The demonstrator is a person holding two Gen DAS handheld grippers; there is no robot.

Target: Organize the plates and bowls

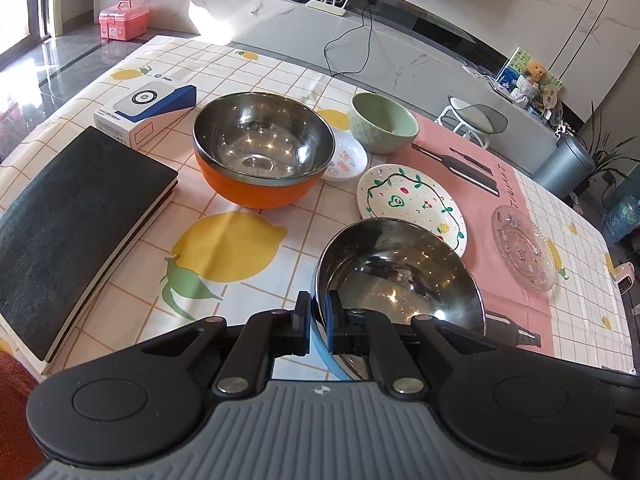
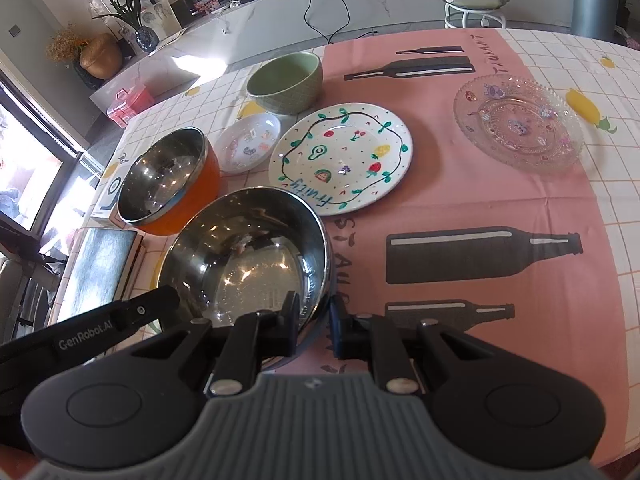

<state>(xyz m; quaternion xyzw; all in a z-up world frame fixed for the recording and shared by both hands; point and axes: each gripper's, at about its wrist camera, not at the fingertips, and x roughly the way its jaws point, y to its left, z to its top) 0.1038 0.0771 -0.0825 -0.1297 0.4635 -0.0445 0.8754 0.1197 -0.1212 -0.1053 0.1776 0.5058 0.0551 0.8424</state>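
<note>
Both the left gripper (image 1: 319, 320) and right gripper (image 2: 316, 326) pinch opposite rims of the blue-sided steel bowl (image 1: 400, 276) near the table's front edge, seemingly ready for lifting into the orange steel bowl (image 1: 262, 148).

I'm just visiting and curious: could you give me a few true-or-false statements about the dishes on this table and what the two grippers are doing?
1. Both grippers clamp the rim of the same steel bowl. True: the left gripper and the right gripper each pinch the blue-sided steel bowl.
2. The orange bowl has food in it. False: its steel inside is empty.
3. The fruit-painted plate lies on the pink cloth. True.
4. The green bowl is stacked inside the orange bowl. False: it stands alone on the table, beyond the small white dish.
5. The clear glass plate is upside down. False: it lies face up.
</note>
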